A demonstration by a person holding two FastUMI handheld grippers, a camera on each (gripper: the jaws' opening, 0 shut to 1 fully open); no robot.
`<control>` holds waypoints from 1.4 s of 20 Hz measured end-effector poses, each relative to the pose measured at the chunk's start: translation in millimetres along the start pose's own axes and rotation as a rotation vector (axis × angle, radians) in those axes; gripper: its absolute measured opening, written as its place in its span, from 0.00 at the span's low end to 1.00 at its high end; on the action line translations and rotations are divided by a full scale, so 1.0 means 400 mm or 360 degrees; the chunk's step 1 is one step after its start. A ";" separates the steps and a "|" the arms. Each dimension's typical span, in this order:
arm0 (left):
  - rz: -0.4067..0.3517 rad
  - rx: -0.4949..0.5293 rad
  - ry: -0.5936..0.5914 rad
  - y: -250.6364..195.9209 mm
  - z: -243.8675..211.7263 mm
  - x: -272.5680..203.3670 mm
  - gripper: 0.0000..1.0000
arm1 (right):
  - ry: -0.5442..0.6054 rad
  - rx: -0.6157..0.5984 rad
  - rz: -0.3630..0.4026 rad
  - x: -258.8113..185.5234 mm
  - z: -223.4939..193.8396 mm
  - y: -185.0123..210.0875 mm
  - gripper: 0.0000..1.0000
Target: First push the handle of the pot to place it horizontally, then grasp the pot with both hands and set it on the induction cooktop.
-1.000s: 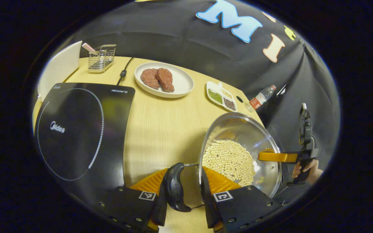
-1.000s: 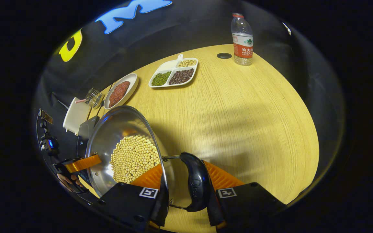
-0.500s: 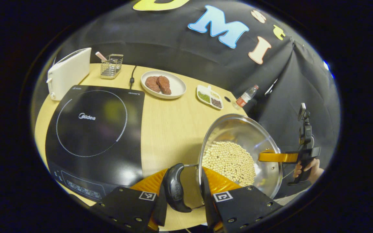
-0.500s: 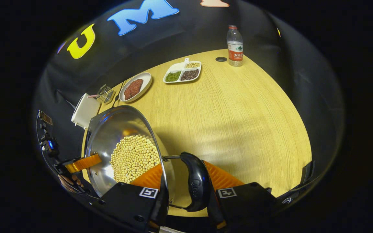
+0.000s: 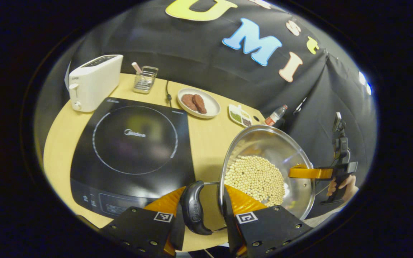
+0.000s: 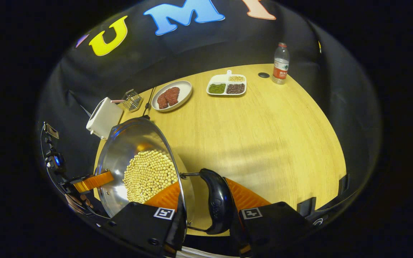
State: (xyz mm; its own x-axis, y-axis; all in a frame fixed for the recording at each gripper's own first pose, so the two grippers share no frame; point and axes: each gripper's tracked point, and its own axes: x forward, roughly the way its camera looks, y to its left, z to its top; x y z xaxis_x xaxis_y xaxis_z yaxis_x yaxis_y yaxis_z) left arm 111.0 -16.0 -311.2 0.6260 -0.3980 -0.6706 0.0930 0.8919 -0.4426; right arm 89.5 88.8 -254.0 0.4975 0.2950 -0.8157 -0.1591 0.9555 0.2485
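Observation:
The steel pot (image 5: pixel 267 168), with a layer of pale beans in it, hangs in the air over the wooden table (image 5: pixel 206 143). My left gripper (image 5: pixel 201 208) is shut on the pot's black side handle (image 5: pixel 194 209), with the pot wall just inside its right finger. My right gripper (image 6: pixel 206 208) is shut on the opposite black handle (image 6: pixel 219 202), and the pot (image 6: pixel 138 161) lies to its left. In the left gripper view the black induction cooktop (image 5: pixel 131 150) lies left of the pot. Across the pot, the other gripper's orange finger (image 5: pixel 308 173) and a hand (image 5: pixel 339 184) show.
A white toaster (image 5: pixel 93 86) and a wire rack (image 5: pixel 145 79) stand behind the cooktop. Further along the table's far edge come a plate of meat (image 5: pixel 199 103), a divided dish of beans (image 6: pixel 227 85) and a water bottle (image 6: pixel 280 64). Bare tabletop (image 6: pixel 264 136) spreads right of the pot.
Both grippers have risen with the pot held between them, so the table looks smaller and farther. In the left gripper view the cooktop has slid toward the middle.

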 end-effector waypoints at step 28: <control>0.0237 0.0034 -0.0032 0.605 0.271 0.009 0.49 | 0.0031 0.0021 0.0231 0.377 0.141 0.519 0.49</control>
State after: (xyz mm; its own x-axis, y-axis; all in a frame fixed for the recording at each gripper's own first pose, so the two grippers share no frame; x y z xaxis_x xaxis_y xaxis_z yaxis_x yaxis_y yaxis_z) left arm 219.4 221.8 -356.1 0.6495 -0.2566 -0.7158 0.0142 0.9453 -0.3260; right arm 179.9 331.9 -296.1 0.4537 0.4299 -0.7806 -0.2169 0.9029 0.3712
